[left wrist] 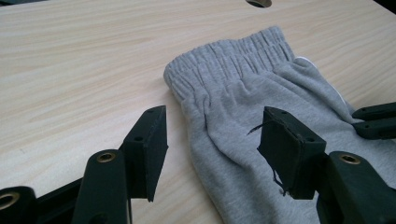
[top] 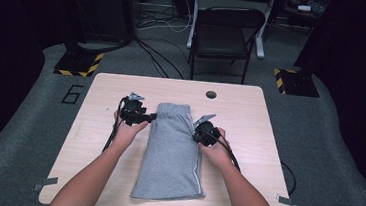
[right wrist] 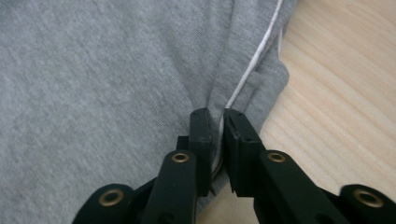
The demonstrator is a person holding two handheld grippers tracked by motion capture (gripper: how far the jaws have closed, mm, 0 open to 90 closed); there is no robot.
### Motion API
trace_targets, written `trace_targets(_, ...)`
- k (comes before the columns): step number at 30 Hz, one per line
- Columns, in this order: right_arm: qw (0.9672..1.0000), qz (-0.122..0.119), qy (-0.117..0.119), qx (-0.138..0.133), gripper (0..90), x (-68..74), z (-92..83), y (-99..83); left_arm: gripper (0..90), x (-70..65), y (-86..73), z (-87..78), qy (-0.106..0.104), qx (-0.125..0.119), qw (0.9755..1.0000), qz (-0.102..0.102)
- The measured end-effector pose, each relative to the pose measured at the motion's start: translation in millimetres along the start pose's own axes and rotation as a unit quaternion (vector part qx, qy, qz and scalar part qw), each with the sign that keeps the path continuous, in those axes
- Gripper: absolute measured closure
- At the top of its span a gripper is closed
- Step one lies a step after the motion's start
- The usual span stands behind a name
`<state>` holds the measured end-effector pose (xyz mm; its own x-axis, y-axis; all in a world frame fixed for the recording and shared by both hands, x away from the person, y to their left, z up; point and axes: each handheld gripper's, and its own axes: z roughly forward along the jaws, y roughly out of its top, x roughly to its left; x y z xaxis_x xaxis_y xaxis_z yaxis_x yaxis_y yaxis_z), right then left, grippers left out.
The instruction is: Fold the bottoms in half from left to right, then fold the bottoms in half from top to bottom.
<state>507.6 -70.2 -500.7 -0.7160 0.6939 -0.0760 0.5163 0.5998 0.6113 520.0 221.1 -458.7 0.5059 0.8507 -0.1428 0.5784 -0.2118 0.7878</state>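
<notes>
grey shorts [top: 172, 149]: laid folded at the middle of the table [top: 93, 125], long axis running away from the person, waistband at the far end | left gripper [left wrist: 212, 140]: jaws spread wide astride the left edge, nothing gripped | right gripper [right wrist: 218, 122]: clamped on the white-piped right edge

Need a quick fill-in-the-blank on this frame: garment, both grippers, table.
1. The folded grey fabric shorts have a ____ side stripe.
2. The right gripper is ____ on the shorts' edge.
3. The left gripper is ____.
4. The light wooden table has one round ____.

Missing: white; shut; open; hole
</notes>
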Motion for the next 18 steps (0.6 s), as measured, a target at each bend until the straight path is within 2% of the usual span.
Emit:
trace_targets(1,1.0,0.001,-0.006,-0.002,76.1,0.5,-0.1,0.7,41.4,0.3,0.1,0.2,0.0,-0.001,1.0,0.002)
trace_targets(3,0.9999,0.001,-0.002,-0.012,69.6,-0.3,-1.9,1.4,41.5,0.9,-0.3,1.8,0.002,0.001,1.0,0.002)
trace_targets(7,0.9991,0.021,0.009,-0.035,61.8,-4.4,-6.2,1.5,41.4,2.1,-1.8,4.9,0.005,0.014,0.9999,0.006)
trace_targets(9,0.9988,0.028,0.009,-0.038,57.9,-6.0,-7.9,1.5,41.1,2.1,-1.9,6.0,0.003,0.011,0.9999,0.004)
trace_targets(12,0.9979,0.038,0.012,-0.05,56.8,-7.7,-10.2,1.7,40.9,0.7,-2.0,7.3,0.001,0.006,1.0,0.004)
trace_targets(14,0.9979,0.04,0.013,-0.05,56.9,-8.5,-13.5,2.2,40.8,0.6,-2.3,7.6,-0.001,0.008,1.0,0.002)
trace_targets(15,0.998,0.032,0.012,-0.052,56.9,-10.1,-14.9,2.0,40.8,0.4,-2.4,7.7,-0.002,0.009,1.0,0.001)
trace_targets(16,0.9975,0.045,0.014,-0.053,56.6,-9.1,-16.6,2.1,40.8,0.8,-2.5,7.8,-0.005,0.012,0.9999,0.005)
trace_targets(18,0.9971,0.043,0.024,-0.058,56.4,-10.5,-18.2,3.0,41.2,0.1,-2.7,8.7,-0.007,0.012,0.9999,0.005)
